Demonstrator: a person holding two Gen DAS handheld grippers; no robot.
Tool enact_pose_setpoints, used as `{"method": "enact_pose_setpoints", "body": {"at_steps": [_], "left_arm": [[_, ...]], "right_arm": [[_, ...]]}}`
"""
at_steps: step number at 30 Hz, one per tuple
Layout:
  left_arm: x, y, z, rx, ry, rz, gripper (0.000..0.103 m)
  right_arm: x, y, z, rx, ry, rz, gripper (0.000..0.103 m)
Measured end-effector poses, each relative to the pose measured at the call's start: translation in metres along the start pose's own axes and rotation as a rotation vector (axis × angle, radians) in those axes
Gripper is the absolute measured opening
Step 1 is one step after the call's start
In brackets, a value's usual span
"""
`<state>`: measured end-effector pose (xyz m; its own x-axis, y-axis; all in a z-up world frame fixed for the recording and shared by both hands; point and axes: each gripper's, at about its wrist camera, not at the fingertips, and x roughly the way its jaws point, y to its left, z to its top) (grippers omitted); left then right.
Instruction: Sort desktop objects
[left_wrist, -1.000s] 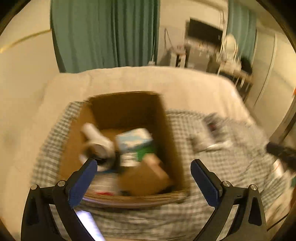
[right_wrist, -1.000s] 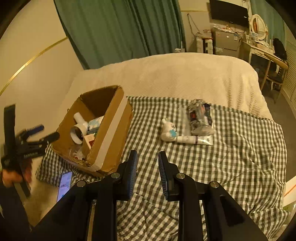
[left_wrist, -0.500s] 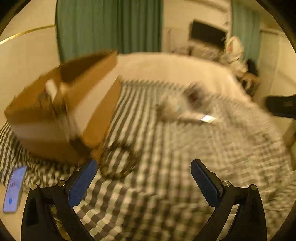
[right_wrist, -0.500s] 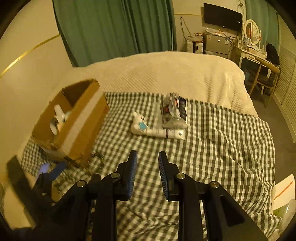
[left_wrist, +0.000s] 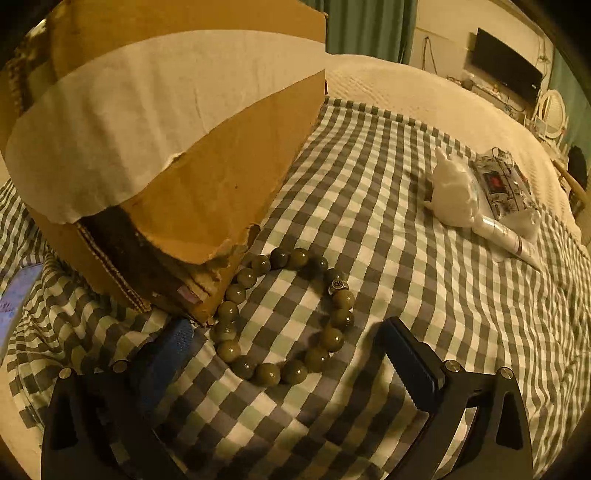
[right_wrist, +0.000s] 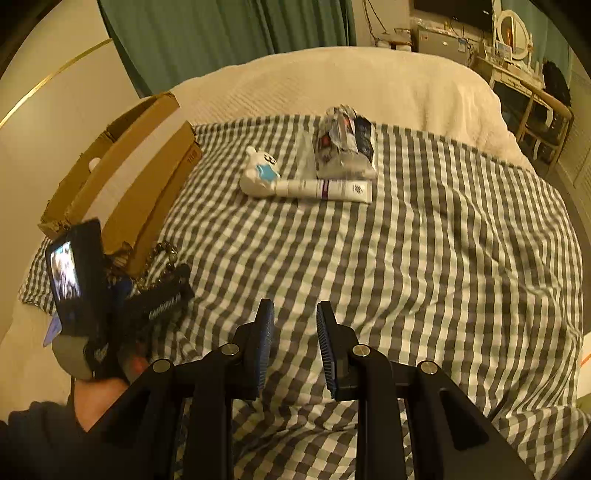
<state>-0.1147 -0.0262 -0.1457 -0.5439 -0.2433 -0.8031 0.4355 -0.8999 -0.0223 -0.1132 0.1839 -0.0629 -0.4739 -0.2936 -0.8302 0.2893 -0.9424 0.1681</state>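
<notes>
A bracelet of olive-green beads (left_wrist: 284, 317) lies on the checked cloth against the corner of the cardboard box (left_wrist: 177, 147). My left gripper (left_wrist: 291, 339) is open and low over the cloth, its fingers on either side of the bracelet's near half. The bracelet (right_wrist: 162, 254) and box (right_wrist: 125, 173) also show in the right wrist view, with the left gripper (right_wrist: 155, 291) beside them. My right gripper (right_wrist: 293, 325) hangs above the cloth, jaws a narrow gap apart, empty. A white bunny toy (right_wrist: 260, 175), a white tube (right_wrist: 325, 190) and a clear packet (right_wrist: 343, 142) lie further off.
The checked cloth (right_wrist: 424, 258) covers a cream bed (right_wrist: 332, 81). A phone (left_wrist: 14, 299) lies at the cloth's left edge by the box. A desk, chair and mirror (right_wrist: 517, 66) stand at the far right beyond the bed.
My left gripper has swung from above the box down to the cloth at the box's corner, around the bracelet. The right gripper has shifted a little; its view has moved right of the box.
</notes>
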Motion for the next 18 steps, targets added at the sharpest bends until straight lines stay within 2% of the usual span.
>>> {"method": "enact_pose_setpoints", "body": {"at_steps": [2, 4, 5, 6, 7, 8, 10, 11, 13, 16, 18], "left_arm": [[0.0, 0.003, -0.002, 0.006, -0.003, -0.029, 0.103], [-0.003, 0.005, -0.006, 0.019, -0.005, -0.059, 0.095], [-0.007, 0.006, -0.009, 0.026, -0.01, -0.073, 0.073], [-0.009, 0.006, -0.013, 0.041, -0.004, -0.132, 0.04], [-0.009, 0.003, -0.014, 0.066, 0.008, -0.166, 0.035], [-0.009, 0.0, -0.014, 0.082, 0.01, -0.168, 0.034], [-0.01, 0.001, -0.013, 0.086, 0.01, -0.211, 0.016], [-0.009, 0.002, -0.012, 0.08, 0.018, -0.239, 0.011], [-0.011, 0.004, -0.013, 0.068, 0.013, -0.271, 0.011], [-0.014, 0.007, -0.008, 0.033, 0.002, -0.369, 0.011], [-0.019, 0.005, -0.006, 0.033, -0.012, -0.399, 0.011]], "right_arm": [[0.0, -0.001, -0.001, 0.005, 0.005, -0.004, 0.023], [0.0, -0.001, -0.001, 0.011, 0.005, 0.003, 0.023], [-0.001, 0.0, 0.0, 0.012, 0.003, 0.005, 0.023], [-0.001, 0.001, 0.0, 0.009, 0.003, 0.006, 0.023], [-0.001, 0.002, 0.0, 0.005, 0.004, 0.005, 0.023], [-0.001, 0.004, 0.0, 0.0, 0.003, 0.002, 0.023], [-0.002, 0.007, -0.001, -0.007, 0.004, 0.005, 0.023], [-0.004, 0.009, -0.001, -0.011, 0.0, 0.007, 0.023], [-0.005, 0.011, -0.001, -0.017, -0.001, 0.009, 0.023], [-0.006, 0.013, -0.003, -0.03, -0.005, 0.013, 0.023], [-0.005, 0.012, -0.004, -0.03, -0.003, 0.012, 0.023]]}}
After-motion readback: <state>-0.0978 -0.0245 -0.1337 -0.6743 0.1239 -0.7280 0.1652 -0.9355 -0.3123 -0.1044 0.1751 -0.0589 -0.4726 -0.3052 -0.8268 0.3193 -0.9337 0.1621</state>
